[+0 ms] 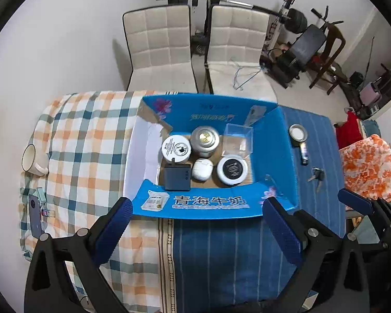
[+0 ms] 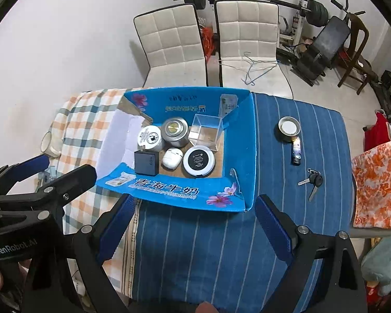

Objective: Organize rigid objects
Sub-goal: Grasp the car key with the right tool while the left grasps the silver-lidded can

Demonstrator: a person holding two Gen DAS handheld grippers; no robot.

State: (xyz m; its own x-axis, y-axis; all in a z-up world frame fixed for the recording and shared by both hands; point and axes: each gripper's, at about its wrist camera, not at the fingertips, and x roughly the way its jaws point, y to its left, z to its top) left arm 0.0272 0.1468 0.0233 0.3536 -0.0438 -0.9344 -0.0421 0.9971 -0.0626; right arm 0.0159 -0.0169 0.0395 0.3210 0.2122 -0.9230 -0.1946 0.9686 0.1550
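Note:
An open blue cardboard box (image 1: 211, 203) (image 2: 169, 190) sits on the table. Inside lie a white round tin (image 1: 176, 148), a silver can (image 1: 204, 137), a clear plastic cube (image 1: 237, 140), a dark square case (image 1: 177, 176), a white earbud case (image 1: 202, 169) and a black-topped round jar (image 1: 232, 169). Right of the box on the blue cloth lie a metal lid (image 2: 288, 126), a small tube (image 2: 296, 150) and keys (image 2: 312, 181). My left gripper (image 1: 195, 229) is open and empty before the box. My right gripper (image 2: 193, 227) is open and empty too.
A white mug (image 1: 30, 157) and a dark phone (image 1: 35, 216) lie on the checked cloth at the left. Two white chairs (image 1: 159, 49) stand behind the table. An orange patterned chair (image 2: 378, 182) is at the right. Gym gear stands at the back.

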